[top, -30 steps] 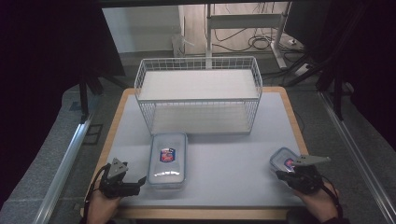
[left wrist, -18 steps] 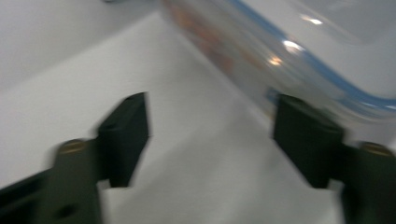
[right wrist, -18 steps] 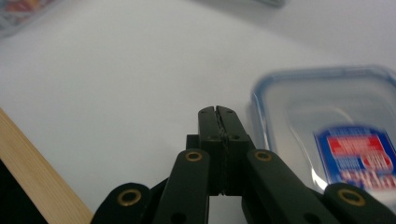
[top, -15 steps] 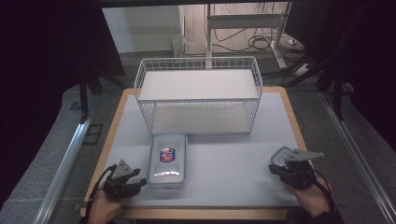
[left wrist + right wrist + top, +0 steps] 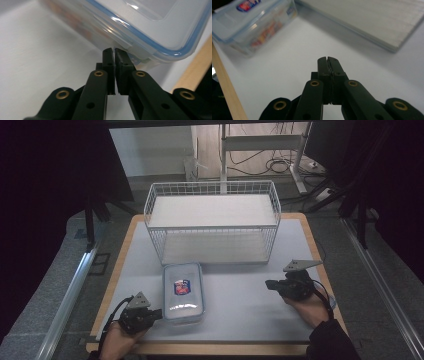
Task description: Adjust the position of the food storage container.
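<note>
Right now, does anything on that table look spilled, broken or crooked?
Nothing stands out. The clear plastic box with the blue-rimmed lid lies flat and closed on the table, square to the white wire basket, which stands upright.

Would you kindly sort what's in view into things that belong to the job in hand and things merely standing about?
In the job:
- clear lidded container
- left gripper, shut, tips at the container's side
- right gripper, shut

Standing about:
- white wire basket
- desk frame and cables behind the table
</note>
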